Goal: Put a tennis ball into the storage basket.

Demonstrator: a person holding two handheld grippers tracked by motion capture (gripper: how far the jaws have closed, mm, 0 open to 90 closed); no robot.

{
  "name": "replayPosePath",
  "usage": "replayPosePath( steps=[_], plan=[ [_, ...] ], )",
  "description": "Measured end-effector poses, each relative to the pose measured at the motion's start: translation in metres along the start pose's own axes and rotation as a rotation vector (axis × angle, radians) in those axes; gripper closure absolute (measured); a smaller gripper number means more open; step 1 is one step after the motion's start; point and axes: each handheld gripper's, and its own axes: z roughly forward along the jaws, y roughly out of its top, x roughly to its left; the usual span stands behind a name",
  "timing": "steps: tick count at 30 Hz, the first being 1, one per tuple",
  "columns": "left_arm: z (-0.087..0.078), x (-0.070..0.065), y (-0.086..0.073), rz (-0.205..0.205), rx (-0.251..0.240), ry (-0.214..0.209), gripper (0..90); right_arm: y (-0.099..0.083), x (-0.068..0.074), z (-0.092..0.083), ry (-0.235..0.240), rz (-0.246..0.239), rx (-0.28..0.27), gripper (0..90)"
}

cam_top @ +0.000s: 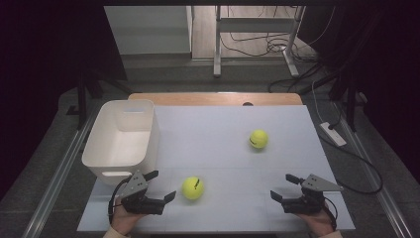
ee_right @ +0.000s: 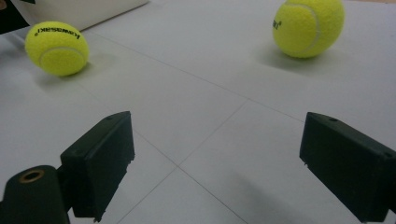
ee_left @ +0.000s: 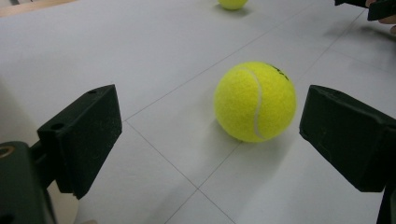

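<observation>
Two yellow tennis balls lie on the white table. The near ball (cam_top: 192, 188) (ee_left: 255, 101) (ee_right: 56, 47) rests just right of my left gripper (cam_top: 161, 185) (ee_left: 210, 140), whose jaws stand open and apart from it, the ball a little ahead of the gap. The far ball (cam_top: 258, 139) (ee_left: 232, 3) (ee_right: 308, 26) sits toward the back right. My right gripper (cam_top: 286, 186) (ee_right: 215, 163) is open near the front right edge, with bare table between its jaws. A hand holds each gripper from the bottom edge.
A white plastic bin (cam_top: 124, 139) stands at the table's left side, just behind my left gripper. The table's (cam_top: 213, 134) wooden back edge lies beyond. Cables and a power strip (cam_top: 333, 133) lie on the floor at the right.
</observation>
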Motion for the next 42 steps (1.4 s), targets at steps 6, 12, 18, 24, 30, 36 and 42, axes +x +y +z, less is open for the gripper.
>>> replayPosePath(
  steps=[6, 12, 18, 24, 30, 36, 42],
  plan=[
    [0.0, -0.001, 0.0, 0.001, 0.0, 0.002, 6.4, 0.0, -0.001, -0.001, -0.003, 0.007, -0.007, 9.9],
    [0.0, -0.001, 0.001, -0.001, -0.003, 0.0, 6.4, 0.0, -0.001, -0.001, -0.005, 0.008, -0.006, 9.8],
    [0.001, -0.002, 0.001, 0.0, -0.002, -0.008, 6.4, 0.0, -0.002, -0.003, -0.011, 0.016, -0.004, 9.8],
    [0.002, -0.003, 0.002, 0.0, -0.003, -0.011, 6.4, -0.001, -0.002, -0.004, -0.014, 0.02, -0.006, 9.6],
    [0.003, -0.004, 0.003, -0.004, 0.003, -0.008, 6.1, 0.0, -0.003, -0.003, -0.015, 0.018, -0.004, 9.5],
    [0.002, -0.007, 0.007, -0.004, 0.002, -0.002, 6.1, 0.0, -0.003, -0.002, -0.01, 0.02, -0.005, 9.5],
    [0.004, -0.011, 0.016, -0.007, 0.007, -0.006, 5.7, 0.0, -0.002, -0.002, -0.008, 0.016, -0.006, 9.5]
  ],
)
